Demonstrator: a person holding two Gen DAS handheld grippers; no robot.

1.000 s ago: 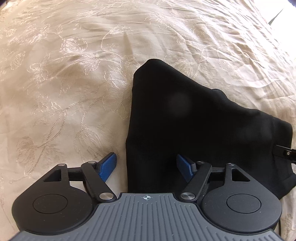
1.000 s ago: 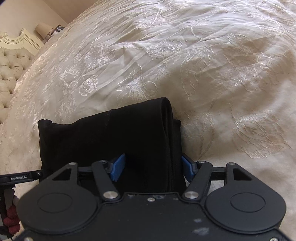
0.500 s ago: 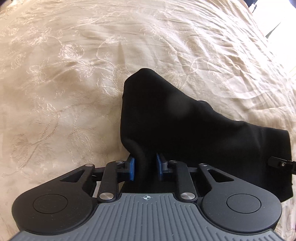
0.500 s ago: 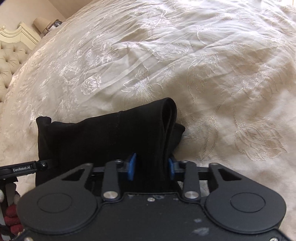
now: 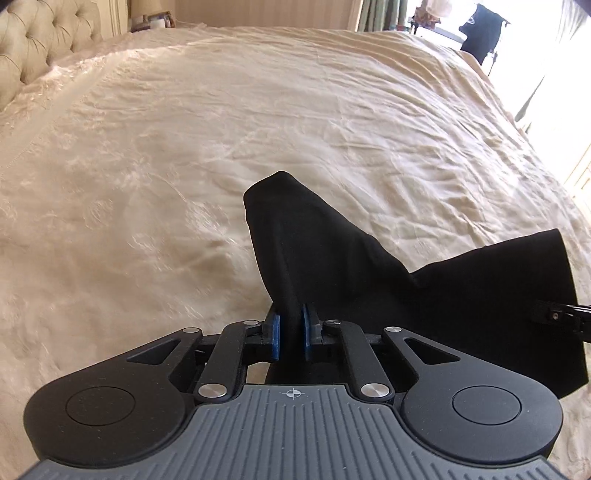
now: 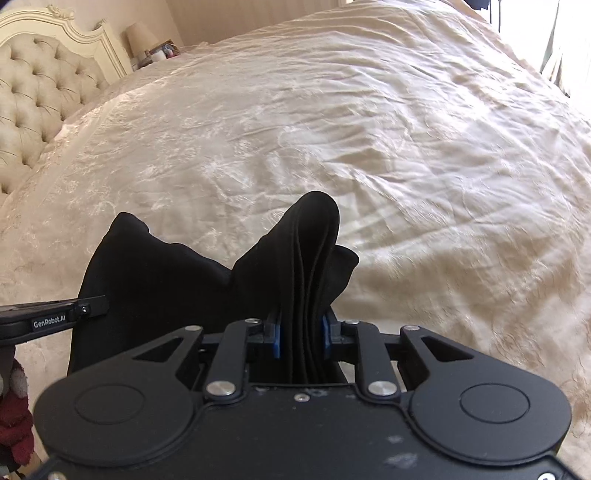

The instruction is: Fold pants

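The black pants (image 5: 332,266) are folded into a thick bundle and hang lifted above the cream bedspread (image 5: 258,122). My left gripper (image 5: 290,332) is shut on the bundle's left corner, blue pads pressed on the cloth. My right gripper (image 6: 300,338) is shut on the right corner of the pants (image 6: 184,280), where several stacked layers show between the pads. The cloth sags between the two grippers. The right gripper's side shows in the left wrist view (image 5: 561,314); the left gripper's side shows in the right wrist view (image 6: 55,314).
The embroidered cream bedspread (image 6: 369,129) fills both views. A tufted headboard (image 6: 33,92) stands at the far left, with a lamp and small items (image 6: 147,44) beside it. A bright window and dark stand (image 5: 484,29) lie beyond the bed's far right.
Both grippers closed on the near corners of the pants, then lifted them off the bed. The views tilted up, so the headboard and window now show.
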